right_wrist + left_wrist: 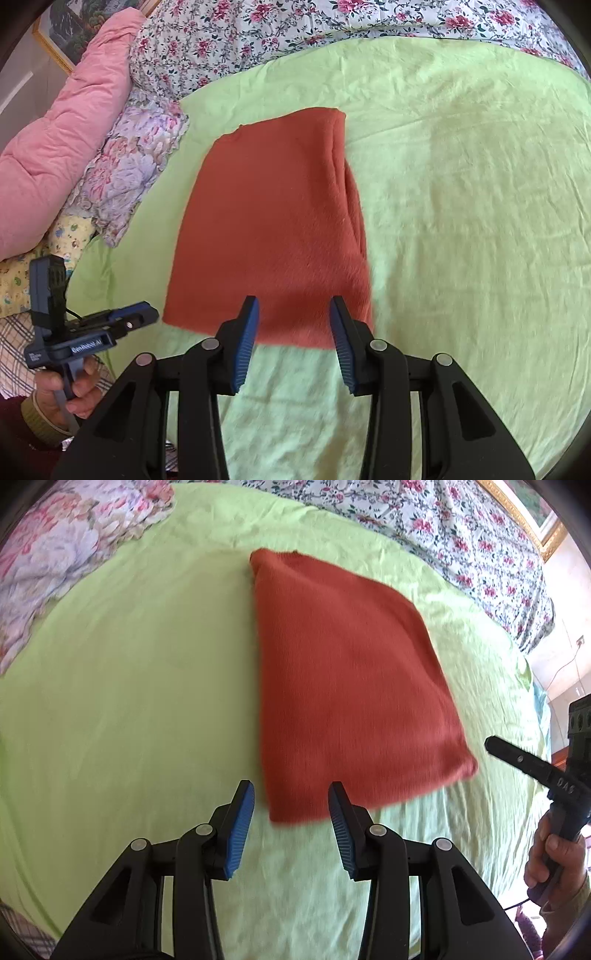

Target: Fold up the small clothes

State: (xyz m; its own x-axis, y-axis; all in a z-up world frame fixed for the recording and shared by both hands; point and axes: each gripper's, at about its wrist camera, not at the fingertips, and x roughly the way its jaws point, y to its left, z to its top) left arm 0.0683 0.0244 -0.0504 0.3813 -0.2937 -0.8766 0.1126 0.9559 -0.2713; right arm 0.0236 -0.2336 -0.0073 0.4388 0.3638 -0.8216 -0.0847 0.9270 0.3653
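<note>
I see bare green sheet (461, 206) all around the folded red garment (273, 221), widest toward the bed's right edge. Along the far edge the floral quilt (332, 26) blocks passage; at the left edge, piled pillows (133, 166) crowd in.

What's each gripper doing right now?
Left gripper: open, empty, above the folded rust-red garment.
Right gripper: open, empty, above it too.

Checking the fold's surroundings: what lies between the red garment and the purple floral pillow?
Only bare green sheet separates the folded red garment from the purple floral pillow; the right wrist view shows it best.
</note>
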